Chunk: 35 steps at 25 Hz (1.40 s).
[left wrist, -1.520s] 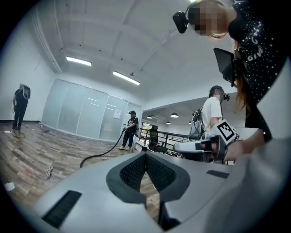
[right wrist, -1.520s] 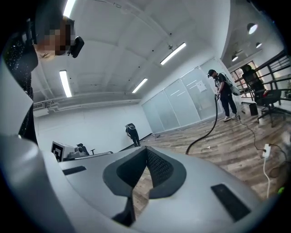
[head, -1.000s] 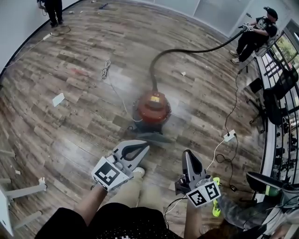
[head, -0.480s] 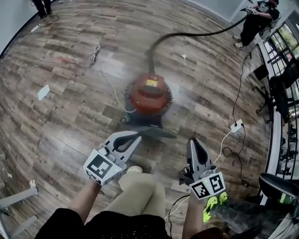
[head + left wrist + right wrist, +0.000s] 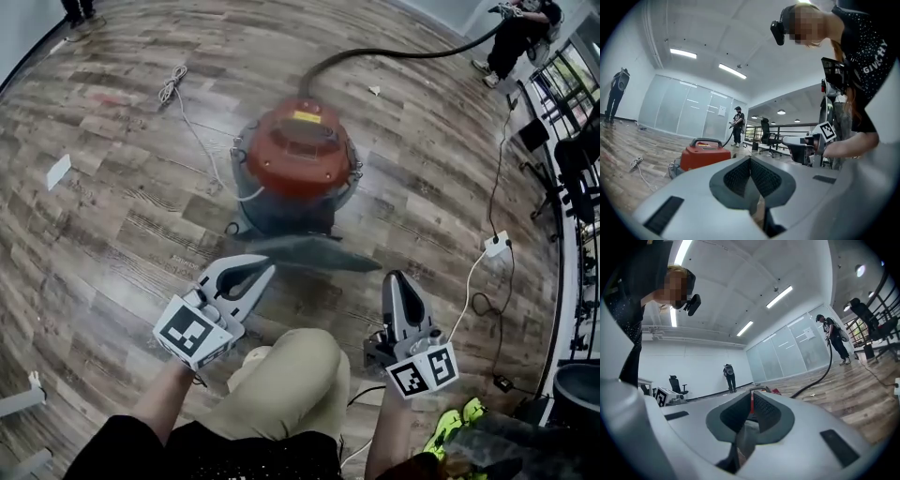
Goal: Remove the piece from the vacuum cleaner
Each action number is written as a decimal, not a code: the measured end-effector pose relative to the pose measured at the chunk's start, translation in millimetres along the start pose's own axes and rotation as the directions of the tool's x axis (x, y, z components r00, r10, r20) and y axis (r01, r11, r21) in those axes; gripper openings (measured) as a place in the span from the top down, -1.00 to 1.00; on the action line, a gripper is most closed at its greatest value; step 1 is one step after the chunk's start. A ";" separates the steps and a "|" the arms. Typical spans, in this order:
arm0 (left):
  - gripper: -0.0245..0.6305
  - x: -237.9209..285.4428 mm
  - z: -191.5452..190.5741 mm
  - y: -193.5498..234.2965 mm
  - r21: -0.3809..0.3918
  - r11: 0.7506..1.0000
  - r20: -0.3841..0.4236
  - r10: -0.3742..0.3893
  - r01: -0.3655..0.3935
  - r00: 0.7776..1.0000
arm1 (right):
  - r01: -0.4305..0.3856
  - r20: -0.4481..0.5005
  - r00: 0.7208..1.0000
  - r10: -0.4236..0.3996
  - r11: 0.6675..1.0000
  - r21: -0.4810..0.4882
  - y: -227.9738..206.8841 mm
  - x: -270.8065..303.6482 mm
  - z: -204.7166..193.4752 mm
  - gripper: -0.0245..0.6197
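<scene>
– Vacuum cleaner (image 5: pixel 300 155): where does it stand?
– On the wooden floor (image 5: pixel 103 244), in front of the person's bent knee (image 5: pixel 291 380). It has a red domed top on a grey base. A black hose (image 5: pixel 394 54) runs from its far side to another person (image 5: pixel 520 28) at the room's edge.
– And the piece?
– A flat grey part (image 5: pixel 305 253) lies against the near side of the base. The blur makes it hard to say whether it is a nozzle or a cover.
– The left hand-held gripper (image 5: pixel 265 269)?
– Jaws pressed together, nothing between them. Its tips point toward the left end of that grey part, near it.
– The right hand-held gripper (image 5: pixel 398 277)?
– Also closed and empty, held just to the right of the grey part.
– Anything else around?
– A white cord (image 5: pixel 192 122) trails from the vacuum cleaner across the floor to the left. A scrap of paper (image 5: pixel 58 172) lies well apart on the left. A white socket block (image 5: pixel 495 246) sits on the right.
</scene>
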<state>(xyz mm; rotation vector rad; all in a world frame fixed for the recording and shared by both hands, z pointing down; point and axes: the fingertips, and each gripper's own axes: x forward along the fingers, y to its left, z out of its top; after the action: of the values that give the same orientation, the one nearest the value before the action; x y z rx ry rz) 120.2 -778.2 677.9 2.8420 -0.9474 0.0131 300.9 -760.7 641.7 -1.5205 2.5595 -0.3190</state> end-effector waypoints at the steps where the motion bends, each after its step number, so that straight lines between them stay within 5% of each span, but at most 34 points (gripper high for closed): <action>1: 0.90 -0.4 -8.2 1.1 0.006 1.000 0.006 -0.001 0.001 1.000 | 0.000 0.001 1.000 0.000 1.000 -0.006 -4.1 -1.2 -10.4 0.89; 3: 0.90 -3.8 -20.8 5.2 0.010 1.000 0.020 0.002 -0.002 1.000 | 0.001 -0.006 1.000 -0.001 1.000 -0.026 -11.1 -2.8 -27.7 0.89; 5: 0.90 -9.0 -31.4 13.1 0.023 0.999 0.017 0.028 -0.028 0.999 | 0.005 -0.037 0.999 -0.007 0.998 -0.058 -18.7 -3.3 -43.1 0.64; 10: 0.28 -9.1 -55.3 30.8 0.054 0.998 -0.021 0.040 -0.038 0.999 | 0.032 -0.137 0.990 -0.044 0.995 -0.091 -50.0 0.7 -83.6 0.17; 13: 0.26 0.3 -71.5 43.8 0.062 0.997 -0.041 0.046 -0.043 0.998 | 0.043 -0.174 0.983 -0.063 0.992 -0.115 -69.8 11.6 -98.5 0.11; 19: 0.26 22.3 -94.2 47.4 0.068 0.997 -0.106 0.048 -0.041 0.993 | -0.100 -0.261 0.964 0.057 0.983 -0.152 -59.9 34.2 -113.4 0.21; 20: 0.35 22.4 -93.7 47.1 0.073 0.996 -0.113 0.052 -0.043 0.992 | -0.094 -0.262 0.964 0.043 0.978 -0.184 -57.8 35.0 -112.2 0.53; 21: 0.71 21.5 -93.7 46.2 0.078 0.996 -0.120 0.054 -0.045 0.991 | -0.085 -0.263 0.964 0.027 0.974 -0.209 -56.2 34.7 -111.7 0.65; 23: 0.84 19.5 -94.2 39.9 0.087 0.996 -0.128 0.042 -0.031 0.991 | -0.081 -0.266 0.964 0.018 0.970 -0.229 -52.4 31.5 -112.0 0.78; 35: 0.86 3.4 -92.1 8.0 0.077 0.997 -0.102 0.012 -0.004 0.995 | -0.114 -0.259 0.964 0.062 0.975 -0.189 -21.8 3.1 -129.2 0.84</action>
<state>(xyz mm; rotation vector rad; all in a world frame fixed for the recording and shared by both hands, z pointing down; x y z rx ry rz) 121.6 -773.7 770.4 2.8747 -0.9569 0.1984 287.8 -759.8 772.0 -1.5097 2.9296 -0.2619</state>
